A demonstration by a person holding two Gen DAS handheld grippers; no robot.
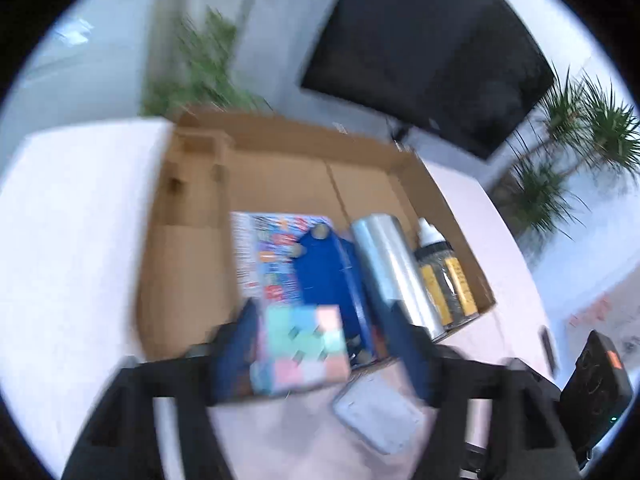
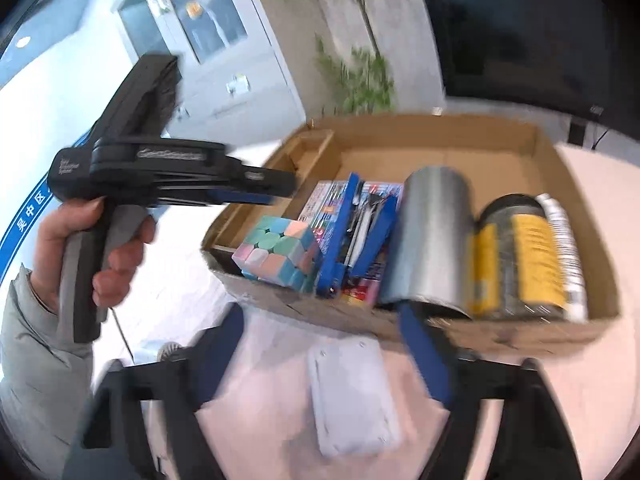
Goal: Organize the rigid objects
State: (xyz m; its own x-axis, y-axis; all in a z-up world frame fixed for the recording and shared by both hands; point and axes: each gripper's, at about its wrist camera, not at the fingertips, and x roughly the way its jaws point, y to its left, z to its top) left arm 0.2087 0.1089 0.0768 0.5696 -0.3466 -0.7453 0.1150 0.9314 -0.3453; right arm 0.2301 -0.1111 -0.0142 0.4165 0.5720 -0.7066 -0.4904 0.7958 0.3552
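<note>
An open cardboard box (image 1: 192, 240) (image 2: 440, 140) lies on the pale table. In it are a colourful printed pack (image 1: 268, 256) (image 2: 320, 204), a blue stapler-like tool (image 1: 328, 276) (image 2: 360, 232), a silver cylinder (image 1: 392, 264) (image 2: 432, 240) and a yellow-labelled jar (image 1: 448, 276) (image 2: 520, 256). A pastel puzzle cube (image 1: 300, 348) (image 2: 280, 252) rests at the box's near left. My left gripper (image 1: 324, 356) is open, its fingers apart around the cube; it also shows in the right wrist view (image 2: 256, 188). My right gripper (image 2: 324, 344) is open and empty before the box.
A white flat rectangular piece (image 1: 376, 416) (image 2: 352, 396) lies on the table in front of the box. A dark monitor (image 1: 432, 48) and potted plants (image 1: 568, 152) stand behind. A black device (image 1: 596, 388) sits at the right edge.
</note>
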